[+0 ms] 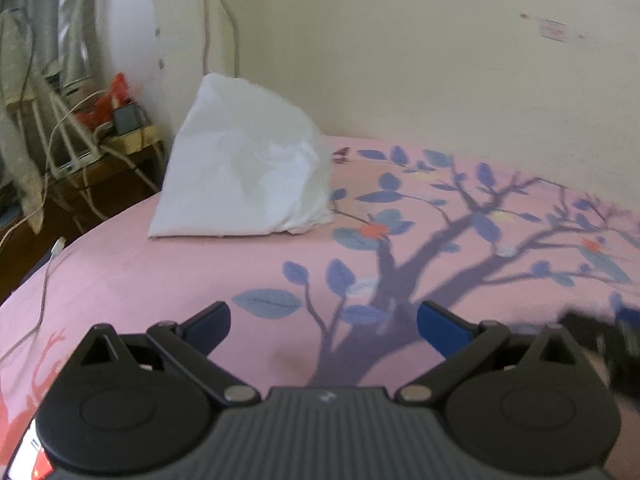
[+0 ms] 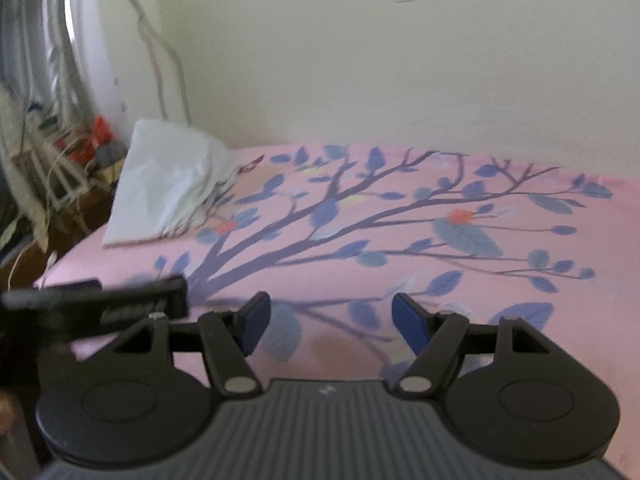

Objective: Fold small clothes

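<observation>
A white folded cloth or pillow (image 1: 244, 168) leans against the wall at the far left corner of the pink bed; it also shows in the right wrist view (image 2: 168, 184). No small garment lies in front of either gripper. My left gripper (image 1: 324, 328) is open and empty, held low over the pink sheet. My right gripper (image 2: 330, 322) is open and empty, also over the sheet. The left gripper shows as a blurred dark shape (image 2: 100, 300) at the left of the right wrist view.
The pink bed sheet (image 2: 500, 320) with a printed tree fills the foreground. A cream wall (image 2: 400, 72) runs behind the bed. A cluttered wooden side table (image 1: 100, 140) with cables stands left of the bed. A white cable (image 1: 44, 292) lies on the bed's left edge.
</observation>
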The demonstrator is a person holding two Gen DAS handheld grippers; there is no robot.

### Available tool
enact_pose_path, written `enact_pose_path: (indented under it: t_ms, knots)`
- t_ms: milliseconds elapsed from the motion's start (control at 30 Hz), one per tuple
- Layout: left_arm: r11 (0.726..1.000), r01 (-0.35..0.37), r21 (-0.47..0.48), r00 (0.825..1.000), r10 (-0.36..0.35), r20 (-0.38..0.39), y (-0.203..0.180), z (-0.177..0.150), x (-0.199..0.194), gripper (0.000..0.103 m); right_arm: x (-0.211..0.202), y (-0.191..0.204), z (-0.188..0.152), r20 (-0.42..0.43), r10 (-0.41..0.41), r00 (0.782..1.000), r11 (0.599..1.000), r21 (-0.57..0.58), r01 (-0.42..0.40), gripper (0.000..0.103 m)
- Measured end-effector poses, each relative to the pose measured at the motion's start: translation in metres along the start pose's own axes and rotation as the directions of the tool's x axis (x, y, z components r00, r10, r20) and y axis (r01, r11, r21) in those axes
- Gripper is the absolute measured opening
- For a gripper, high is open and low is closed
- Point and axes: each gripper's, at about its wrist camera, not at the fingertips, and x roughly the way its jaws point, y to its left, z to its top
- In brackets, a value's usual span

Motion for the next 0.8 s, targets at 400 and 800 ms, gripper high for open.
enact_pose_path:
  t_ms: [400, 800]
  knots:
    - [0.988, 0.107, 0.109, 0.956, -0.133, 0.262, 0.048, -0.057, -0.092, 0.103, 0.005, 0.017, 0.03, 0.047, 0.175, 0.984, 0.984, -0.048, -0.172, 0.054]
    - [0.96, 0.269, -0.081, 0.915, -0.228, 0.334, 0.085, -0.061, -0.091, 0.101, 0.173, 0.156, 0.082, -0.238, 0.232, 0.943, 0.941, -0.193, -0.28, 0.058]
